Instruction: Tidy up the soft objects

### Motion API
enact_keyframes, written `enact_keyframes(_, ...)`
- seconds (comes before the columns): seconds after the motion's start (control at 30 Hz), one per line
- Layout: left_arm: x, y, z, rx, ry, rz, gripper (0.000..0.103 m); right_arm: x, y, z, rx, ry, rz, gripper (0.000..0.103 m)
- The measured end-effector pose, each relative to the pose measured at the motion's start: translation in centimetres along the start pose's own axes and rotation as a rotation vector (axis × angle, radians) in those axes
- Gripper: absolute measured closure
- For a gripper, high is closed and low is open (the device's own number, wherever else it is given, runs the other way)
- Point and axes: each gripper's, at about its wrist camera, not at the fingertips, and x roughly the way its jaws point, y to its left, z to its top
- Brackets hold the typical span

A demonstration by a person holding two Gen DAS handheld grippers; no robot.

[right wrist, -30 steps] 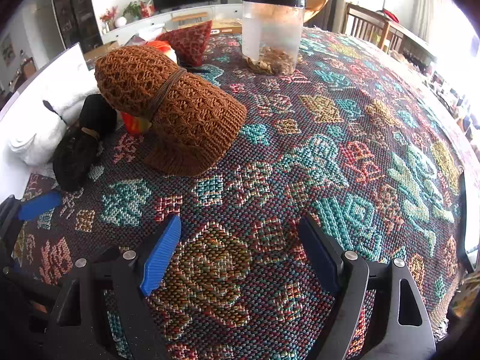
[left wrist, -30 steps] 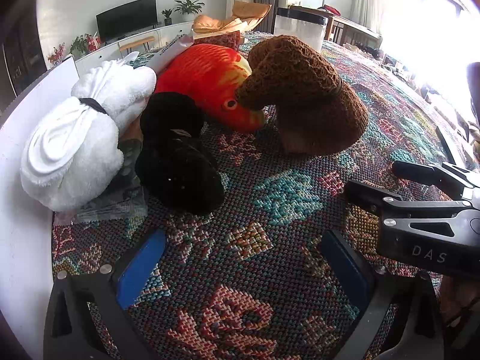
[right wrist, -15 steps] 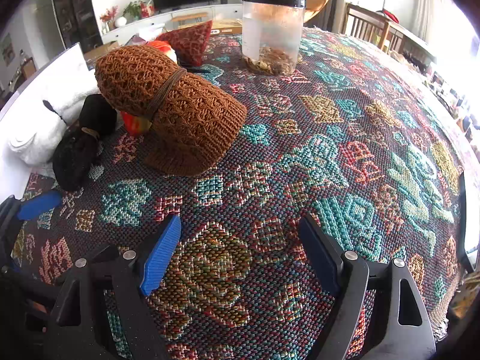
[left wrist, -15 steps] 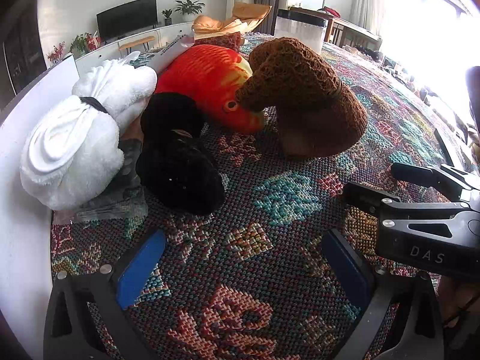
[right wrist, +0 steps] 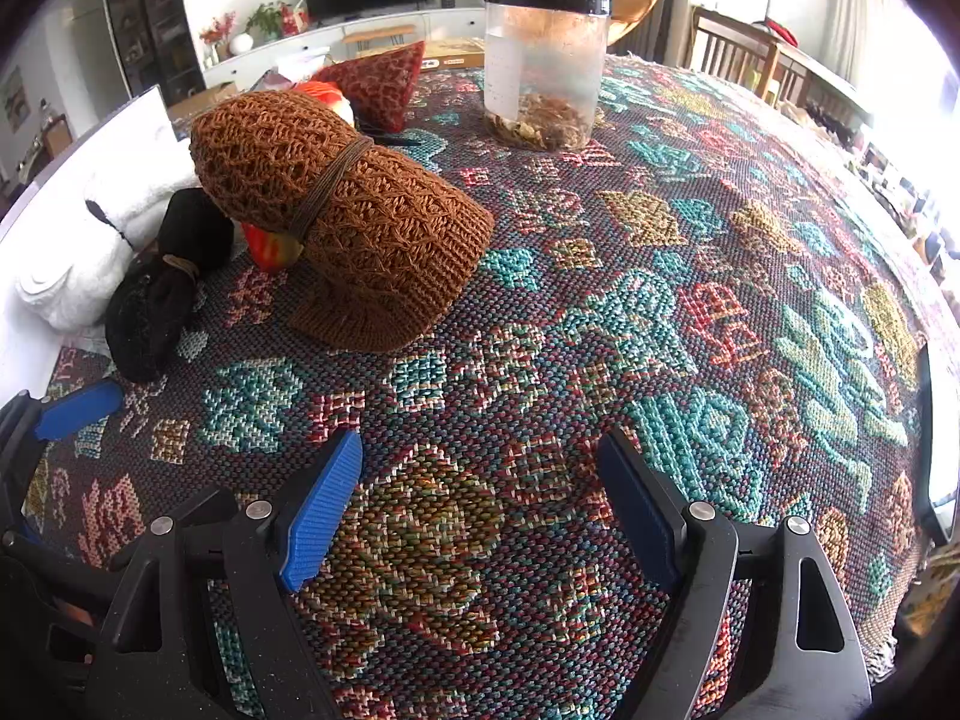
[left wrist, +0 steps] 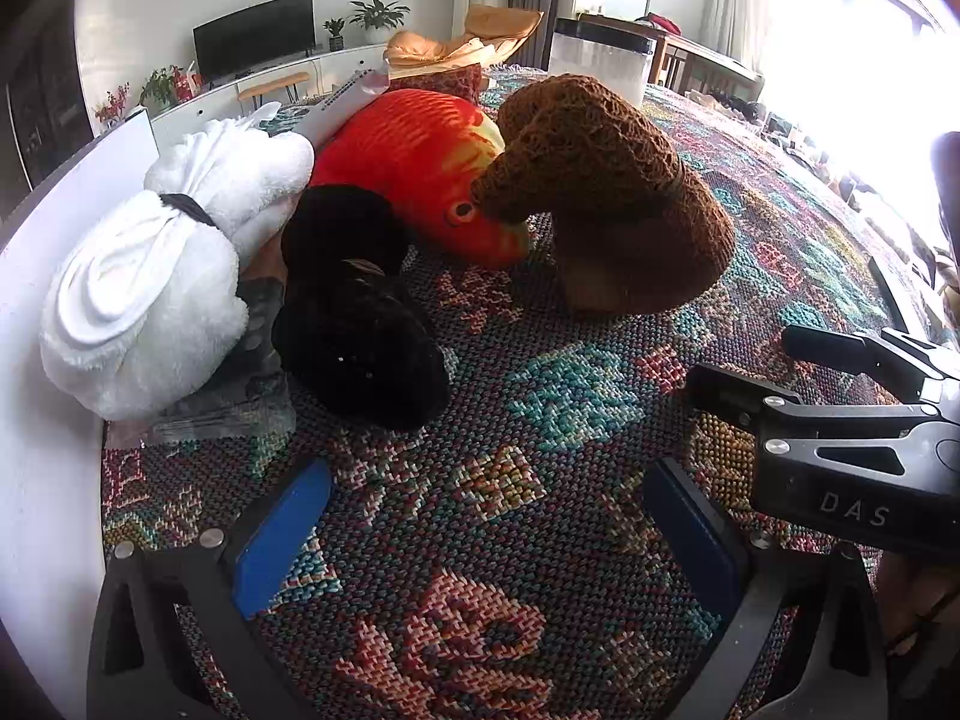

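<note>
Several soft things lie together on the patterned tablecloth [left wrist: 540, 420]: a rolled white towel [left wrist: 150, 288] tied with a black band, a black bundle [left wrist: 354, 324], an orange-red plush fish [left wrist: 420, 162] and a brown knitted bundle [left wrist: 606, 198] tied with a cord. The brown bundle [right wrist: 342, 216], black bundle [right wrist: 156, 300] and white towel [right wrist: 78, 258] also show in the right wrist view. My left gripper [left wrist: 486, 522] is open and empty, a short way in front of the black bundle. My right gripper [right wrist: 480, 504] is open and empty over bare cloth, and shows at the right in the left wrist view [left wrist: 840, 396].
A clear jar with a black lid [right wrist: 546, 66] stands at the back of the table. A red patterned cushion [right wrist: 378, 84] lies behind the brown bundle. A white board [left wrist: 42, 480] borders the table's left side. Chairs [right wrist: 738, 54] stand beyond the far edge.
</note>
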Motion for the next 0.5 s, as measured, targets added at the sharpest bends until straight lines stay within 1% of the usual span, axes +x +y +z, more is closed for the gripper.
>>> enact_keyframes(0.27, 0.02, 0.00, -0.02, 0.001, 0.001, 0.002, 0.000, 0.01, 0.02, 0.00, 0.000, 0.000, 0.000, 0.020)
enact_keyframes(0.5, 0.32, -0.84, 0.06, 0.020, 0.011, 0.028, 0.000, 0.00, 0.10, 0.00, 0.003, -0.001, 0.003, 0.020)
